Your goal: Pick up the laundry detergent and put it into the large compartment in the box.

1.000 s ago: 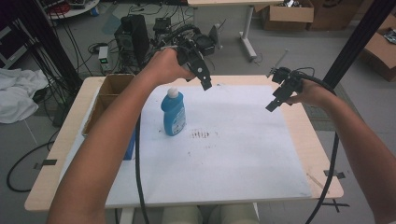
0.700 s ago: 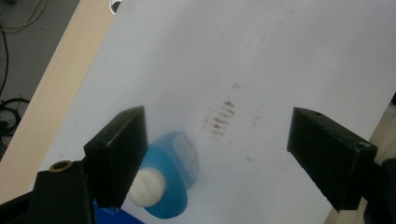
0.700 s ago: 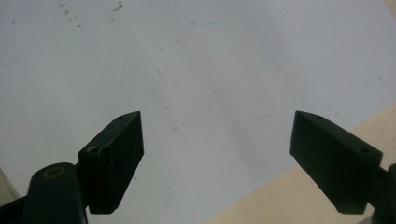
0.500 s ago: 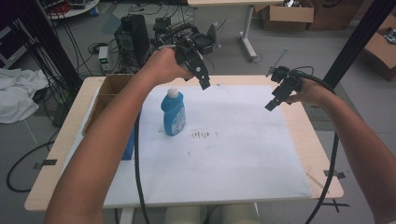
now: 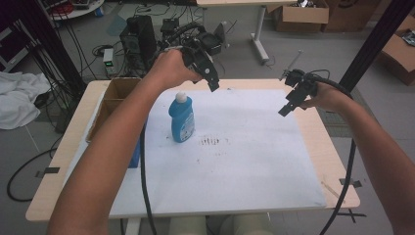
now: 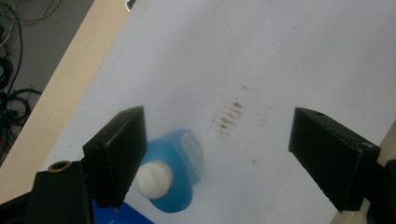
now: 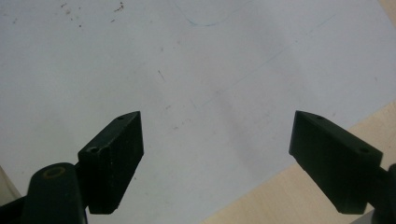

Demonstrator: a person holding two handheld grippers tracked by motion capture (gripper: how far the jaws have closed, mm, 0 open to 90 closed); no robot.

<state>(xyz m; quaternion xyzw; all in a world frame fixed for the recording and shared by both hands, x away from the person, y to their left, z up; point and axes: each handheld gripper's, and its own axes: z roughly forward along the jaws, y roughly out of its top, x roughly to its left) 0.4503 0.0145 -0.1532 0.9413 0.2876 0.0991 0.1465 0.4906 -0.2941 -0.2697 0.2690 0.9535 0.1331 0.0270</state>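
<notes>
A blue bottle (image 5: 181,117) with a white cap stands upright on the white sheet (image 5: 244,181), left of centre. My left gripper (image 5: 214,86) hovers above and just right of it, jaws pointing down. In the left gripper view the bottle (image 6: 187,161) lies far below, beside the left jaw. The left gripper (image 6: 219,126) is open; its jaws have just been opening a little, with nothing between them. My right gripper (image 5: 284,110) hangs over the sheet's far right side. In its own view the right gripper (image 7: 217,126) is open over bare sheet.
A cardboard box (image 5: 115,95) sits at the table's far left. A blue object (image 5: 134,159) lies by the left forearm. Brown marks (image 5: 210,142) stain the sheet's middle. The wooden table (image 5: 337,161) rims the sheet. Cables trail from both grippers toward the near edge.
</notes>
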